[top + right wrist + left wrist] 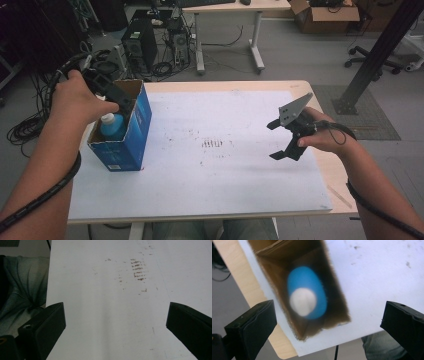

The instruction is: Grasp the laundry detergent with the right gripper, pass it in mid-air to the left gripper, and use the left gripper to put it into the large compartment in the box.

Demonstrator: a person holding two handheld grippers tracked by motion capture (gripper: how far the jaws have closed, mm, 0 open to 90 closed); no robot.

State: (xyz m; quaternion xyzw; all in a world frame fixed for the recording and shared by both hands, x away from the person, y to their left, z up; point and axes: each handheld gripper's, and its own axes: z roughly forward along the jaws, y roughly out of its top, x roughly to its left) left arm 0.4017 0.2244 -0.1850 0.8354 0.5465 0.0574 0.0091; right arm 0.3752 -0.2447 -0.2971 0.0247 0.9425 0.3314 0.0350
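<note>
A blue carton box (131, 141) stands open-topped at the table's left edge. Inside it a blue bottle (113, 127) with a white cap stands upright. My left gripper (118, 103) hovers just above the box's mouth, open, with nothing between its fingers. The left gripper view looks straight down past my left gripper (328, 322) onto the bottle (308, 293), blurred, inside the box (337, 302). My right gripper (275, 141) hangs open over the right half of the white table sheet (225, 175), holding nothing. Below my right gripper (115, 325) lies bare sheet with brown smudges (137, 267).
The wooden table edge (340, 185) shows beyond the sheet at the right. On the floor behind stand a computer tower (140, 42), a desk (230, 30), a cardboard box (325, 15), a black post (380, 50) and cables (25, 125).
</note>
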